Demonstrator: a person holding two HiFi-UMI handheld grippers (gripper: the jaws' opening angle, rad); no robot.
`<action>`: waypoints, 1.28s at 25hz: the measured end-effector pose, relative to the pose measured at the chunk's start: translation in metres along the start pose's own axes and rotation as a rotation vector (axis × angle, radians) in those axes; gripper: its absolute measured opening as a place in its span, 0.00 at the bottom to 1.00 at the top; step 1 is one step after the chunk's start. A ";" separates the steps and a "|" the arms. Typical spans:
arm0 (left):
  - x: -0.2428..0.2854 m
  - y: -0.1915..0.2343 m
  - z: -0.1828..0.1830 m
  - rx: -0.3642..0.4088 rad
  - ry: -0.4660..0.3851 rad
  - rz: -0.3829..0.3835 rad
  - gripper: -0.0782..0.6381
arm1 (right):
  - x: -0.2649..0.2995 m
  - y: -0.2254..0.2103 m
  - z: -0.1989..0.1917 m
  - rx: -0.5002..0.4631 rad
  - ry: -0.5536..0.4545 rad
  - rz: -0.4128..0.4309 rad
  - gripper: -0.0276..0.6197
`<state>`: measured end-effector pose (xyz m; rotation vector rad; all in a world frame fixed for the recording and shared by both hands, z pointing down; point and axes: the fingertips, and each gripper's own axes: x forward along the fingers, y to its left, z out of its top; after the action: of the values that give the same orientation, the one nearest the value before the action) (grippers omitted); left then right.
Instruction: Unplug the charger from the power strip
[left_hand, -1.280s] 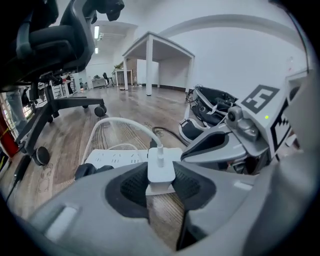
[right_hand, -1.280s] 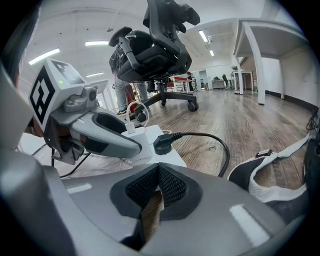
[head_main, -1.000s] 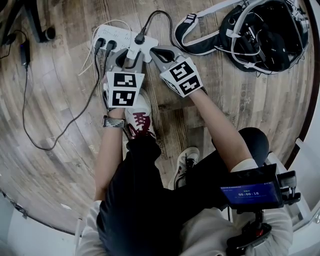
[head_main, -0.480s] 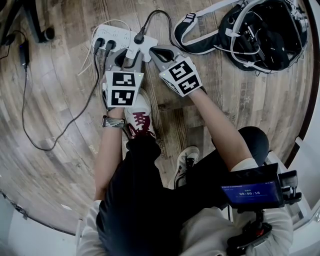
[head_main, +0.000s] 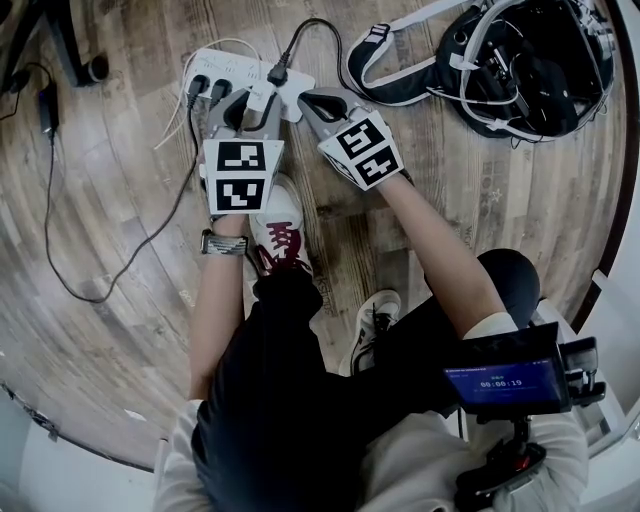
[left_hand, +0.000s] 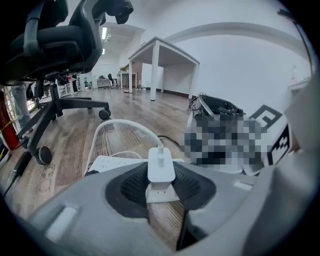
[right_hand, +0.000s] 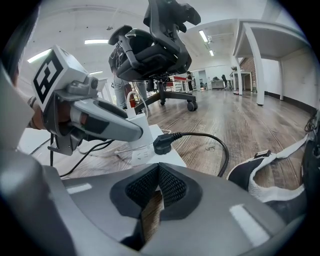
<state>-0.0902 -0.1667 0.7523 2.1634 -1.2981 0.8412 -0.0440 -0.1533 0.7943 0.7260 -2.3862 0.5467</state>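
The white power strip (head_main: 235, 72) lies on the wood floor ahead of my feet. A white charger (left_hand: 161, 167) with a white cable stands plugged into its near end. My left gripper (head_main: 250, 105) reaches over that end and is open. The charger sits between its two black pads, which stand close along its sides (left_hand: 161, 186). My right gripper (head_main: 308, 98) is shut with nothing in it. Its tip rests by the strip's right end (right_hand: 150, 150), and only floor shows beyond its closed jaws (right_hand: 157, 192).
A black plug (head_main: 280, 72) with a black cord sits in the strip by the charger, and two black plugs (head_main: 205, 90) sit further left. A black bag with straps (head_main: 520, 70) lies to the right. An office chair (right_hand: 155, 50) stands beyond the strip. My shoes (head_main: 280, 235) are just behind the grippers.
My left gripper has edged forward over the strip's end, so the charger now lies deeper between its jaws. The right gripper has stayed where it was.
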 end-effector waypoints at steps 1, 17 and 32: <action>0.000 0.000 0.003 0.002 -0.004 0.000 0.30 | 0.000 0.000 0.000 0.000 -0.001 0.000 0.04; -0.012 0.006 0.006 -0.006 -0.045 0.049 0.30 | 0.000 -0.002 -0.001 -0.001 0.003 -0.004 0.04; -0.009 0.011 -0.016 -0.072 -0.104 0.032 0.30 | -0.001 -0.003 -0.002 0.005 0.009 -0.008 0.04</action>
<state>-0.1077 -0.1557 0.7583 2.1600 -1.3957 0.6909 -0.0409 -0.1548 0.7956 0.7336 -2.3729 0.5516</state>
